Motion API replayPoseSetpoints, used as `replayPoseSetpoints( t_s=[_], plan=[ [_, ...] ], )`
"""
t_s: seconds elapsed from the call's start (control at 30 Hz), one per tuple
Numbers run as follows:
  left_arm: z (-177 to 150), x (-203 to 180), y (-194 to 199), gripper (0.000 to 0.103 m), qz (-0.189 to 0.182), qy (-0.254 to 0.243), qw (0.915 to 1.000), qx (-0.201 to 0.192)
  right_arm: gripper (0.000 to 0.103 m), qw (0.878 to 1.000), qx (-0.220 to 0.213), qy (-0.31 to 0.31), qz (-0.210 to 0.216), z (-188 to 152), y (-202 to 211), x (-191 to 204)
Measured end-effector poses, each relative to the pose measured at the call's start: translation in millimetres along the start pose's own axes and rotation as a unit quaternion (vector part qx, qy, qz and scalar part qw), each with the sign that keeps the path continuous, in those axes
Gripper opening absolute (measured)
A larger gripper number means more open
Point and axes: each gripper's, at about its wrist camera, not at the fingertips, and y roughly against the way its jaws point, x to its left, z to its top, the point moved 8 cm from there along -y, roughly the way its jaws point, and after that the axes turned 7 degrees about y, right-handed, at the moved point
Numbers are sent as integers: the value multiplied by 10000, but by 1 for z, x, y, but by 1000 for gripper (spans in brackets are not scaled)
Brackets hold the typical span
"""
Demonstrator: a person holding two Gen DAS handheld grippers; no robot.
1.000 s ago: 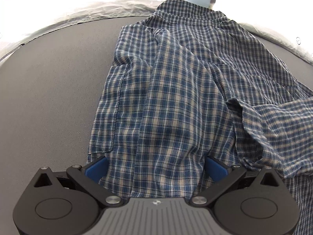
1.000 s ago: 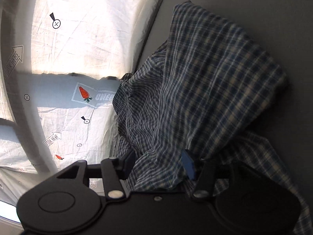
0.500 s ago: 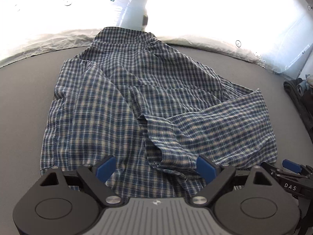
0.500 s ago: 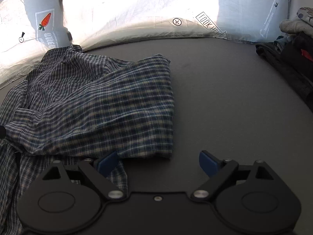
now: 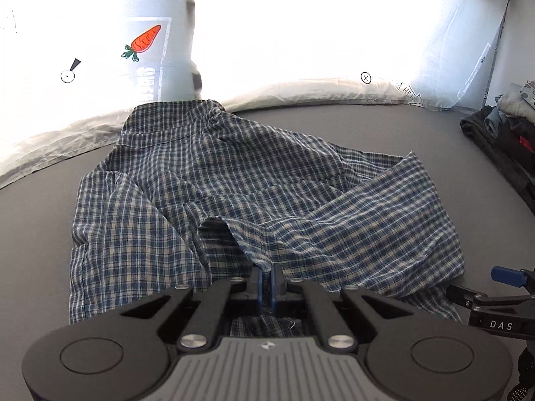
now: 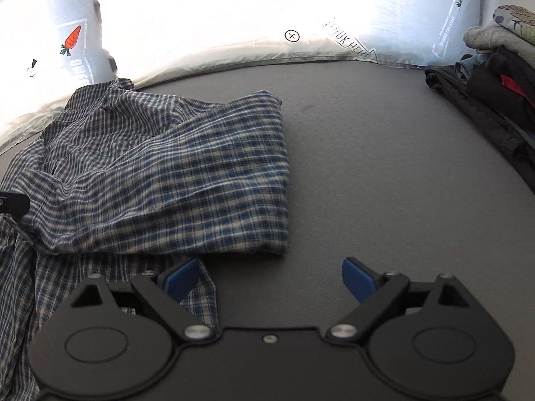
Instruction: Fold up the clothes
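A staged data-collection setup is suggested: a grey table is backed by a white printed sheet with carrot logos, and piled garments are stacked aside.

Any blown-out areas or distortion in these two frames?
Left wrist view: backlit printed sheet clips to white; plaid shirt stays readable. Right wrist view: same glare up top, and fisheye bends the grey table edge.

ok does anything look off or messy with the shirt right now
Yes: the shirt is rumpled, not flat. A sleeve lies slanted across it, its cuff pinched in the shut left hand-held gripper. The collar end overhangs the table edge.
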Motion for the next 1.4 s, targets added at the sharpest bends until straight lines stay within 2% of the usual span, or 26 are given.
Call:
replayPoseSetpoints(
  t_s=[0.23, 0.53, 0.73, 0.83, 0.87, 0.9, 0.97, 1.0, 1.03, 1.17, 1.3, 1.4],
  plan=[
    [47, 31, 35, 5, 95, 121, 9966, -813, 94, 9997, -100, -37, -225, -2, 27, 10],
    [121, 100, 83, 4, 152, 339, 9821, -1845, 95, 9987, -77, -2, -507, -13, 55, 50],
    [153, 158, 112, 4, 321, 474, 9698, -2370, 95, 9950, 77, 497, -858, -12, 52, 85],
    [158, 195, 114, 4, 458, 622, 9667, -2438, 94, 9912, 219, 756, -1064, -11, 43, 96],
    [158, 206, 113, 4, 492, 683, 9666, -2421, 91, 9895, 287, 856, -1130, -12, 39, 99],
    [157, 217, 111, 4, 527, 746, 9664, -2403, 84, 9875, 390, 983, -1172, -13, 35, 103],
    [151, 243, 104, 4, 585, 923, 9664, -2327, 65, 9845, 573, 1174, -1174, -14, 29, 111],
    [148, 254, 101, 4, 603, 1005, 9663, -2291, 40, 9841, 640, 1220, -1124, -15, 27, 115],
    [145, 266, 98, 4, 621, 1091, 9662, -2254, 22, 9846, 675, 1212, -1062, -15, 27, 119],
    [135, 303, 92, 4, 734, 1357, 9629, -2213, 11, 9862, 539, 1260, -929, -8, 39, 142],
    [129, 337, 97, 4, 967, 1544, 9554, -2323, 10, 9887, 372, 1288, -673, 2, 51, 171],
    [113, 369, 93, 4, 1246, 1764, 9507, -2224, 10, 9916, 374, 1161, -418, 4, 51, 188]
  ],
)
